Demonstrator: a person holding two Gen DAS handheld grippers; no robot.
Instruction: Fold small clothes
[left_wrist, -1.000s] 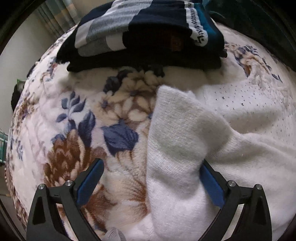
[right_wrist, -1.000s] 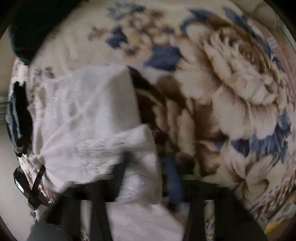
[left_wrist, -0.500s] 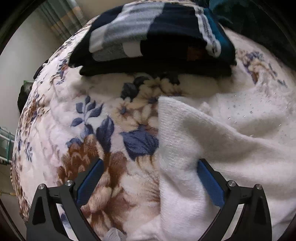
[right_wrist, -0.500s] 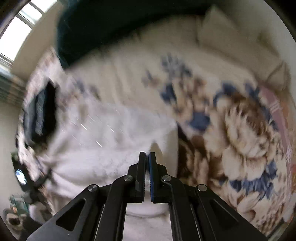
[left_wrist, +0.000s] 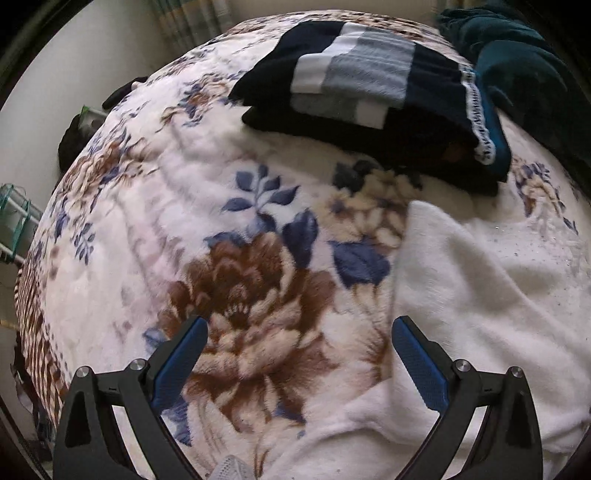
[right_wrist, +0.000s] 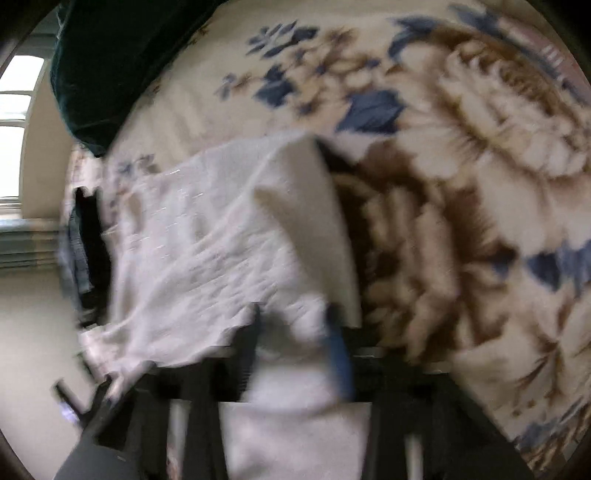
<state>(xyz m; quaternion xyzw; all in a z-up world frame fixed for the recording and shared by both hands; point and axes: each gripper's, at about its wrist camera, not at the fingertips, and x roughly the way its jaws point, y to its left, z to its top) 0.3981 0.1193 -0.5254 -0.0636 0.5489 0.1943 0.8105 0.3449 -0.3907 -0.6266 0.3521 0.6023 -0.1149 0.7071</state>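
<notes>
L gripper (left_wrist: 295, 332) spread wide, nothing between jaws, over floral blanket (left_wrist: 147, 229); white sweater (left_wrist: 498, 302) lies just beside its R finger. R gripper (right_wrist: 295, 325): view blurred, jaws seem slightly apart w/ white knit between — can't tell if pinching. Sweater partly folded, one flap laid over, rest rumpled; prob more folds left. Stack of folded dark clothes (left_wrist: 369, 96) at far edge of blanket looks done.
</notes>
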